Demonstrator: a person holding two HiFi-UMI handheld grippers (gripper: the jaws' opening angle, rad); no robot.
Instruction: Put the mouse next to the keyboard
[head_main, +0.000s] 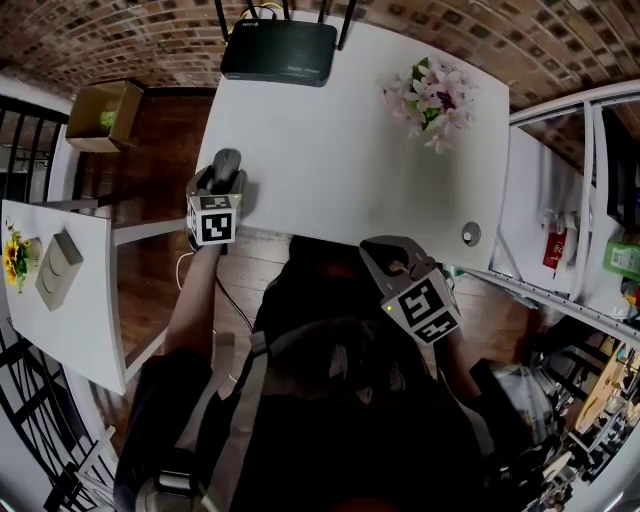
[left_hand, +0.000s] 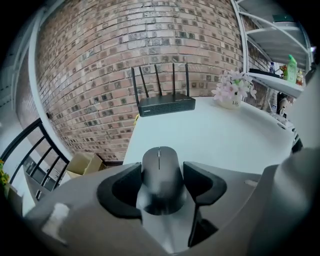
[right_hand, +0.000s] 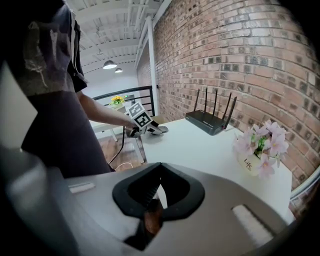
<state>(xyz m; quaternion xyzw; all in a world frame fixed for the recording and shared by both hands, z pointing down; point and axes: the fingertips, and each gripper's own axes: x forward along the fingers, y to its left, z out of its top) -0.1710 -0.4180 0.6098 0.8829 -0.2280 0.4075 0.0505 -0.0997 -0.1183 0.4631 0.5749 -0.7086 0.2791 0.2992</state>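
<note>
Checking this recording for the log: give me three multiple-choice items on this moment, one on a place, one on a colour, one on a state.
1. Where on the white table does the pot of pink flowers stand?
A. near the far right corner
B. at the near left edge
C. in the middle

2. What colour is the rounded computer mouse?
A. white
B. dark grey
C. red

3. How is the left gripper?
A. open and empty
B. shut on the mouse
C. out of view

Answers:
1 A: the head view shows the flowers at the table's far right.
2 B: the left gripper view shows its dark grey shell.
3 B: its two jaws press against the mouse's sides.
</note>
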